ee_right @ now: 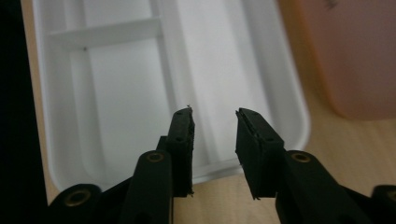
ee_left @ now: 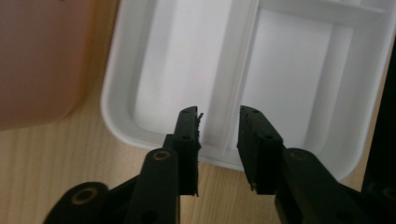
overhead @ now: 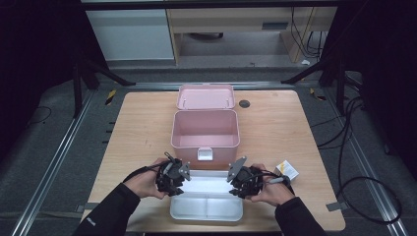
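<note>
Low in the frame, the left gripper (overhead: pixel 172 181) and right gripper (overhead: pixel 242 183) sit over opposite ends of the white tray (overhead: pixel 206 209), fingers apart, gripping nothing.

We see a light wooden table (overhead: pixel 133 142) with a small dark round disc (overhead: pixel 244 103) near its far edge. Close to the table's right front corner lies a small white and yellow packet (overhead: pixel 287 169). Beyond the table, black cables (overhead: pixel 351 147) trail over a grey floor (overhead: pixel 49 147), and pale cabinets (overhead: pixel 130 34) stand behind.
</note>
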